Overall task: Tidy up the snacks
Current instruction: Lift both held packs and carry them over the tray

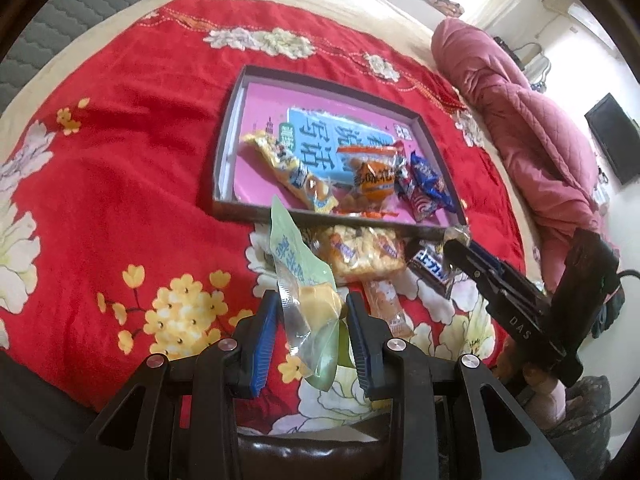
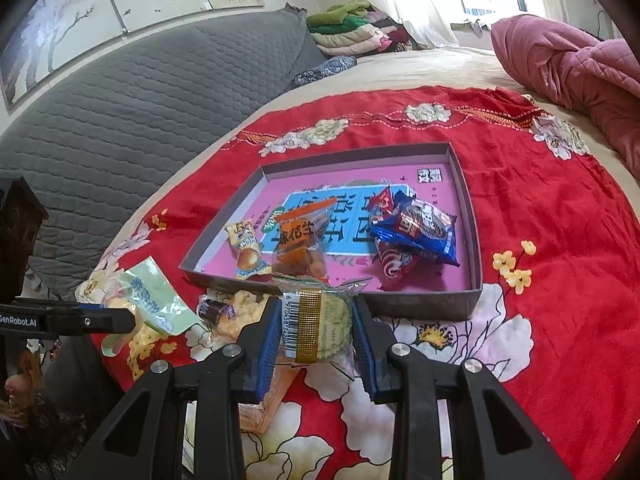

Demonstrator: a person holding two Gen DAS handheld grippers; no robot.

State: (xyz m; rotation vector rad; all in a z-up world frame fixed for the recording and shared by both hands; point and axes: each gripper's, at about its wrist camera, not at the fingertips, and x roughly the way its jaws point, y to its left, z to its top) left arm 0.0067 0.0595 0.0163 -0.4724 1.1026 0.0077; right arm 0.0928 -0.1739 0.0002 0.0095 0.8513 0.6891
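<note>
**Snack sorting about half done, both grippers loaded**

Left wrist view: the left hand-held gripper (image 1: 312, 336) was clamped on a pale green packet (image 1: 298, 272), lifted just short of the shallow box (image 1: 224, 140) on the red bedspread (image 1: 120, 140). Inside the box lay a yellow packet (image 1: 294, 176), an orange peanut bag (image 1: 372, 178) and blue wrappers (image 1: 426, 178). Near the box's near wall, still outside, sat a puffed-snack bag (image 1: 360, 254), a dark bar (image 1: 430, 270) and an orange stick (image 1: 388, 306).

Right wrist view: the right hand-held gripper (image 2: 314, 330) was closed on a round cookie pack (image 2: 318, 326), held before the box's near wall. By this evidence, roughly four snacks were stowed; two held and about three loose remained.
</note>
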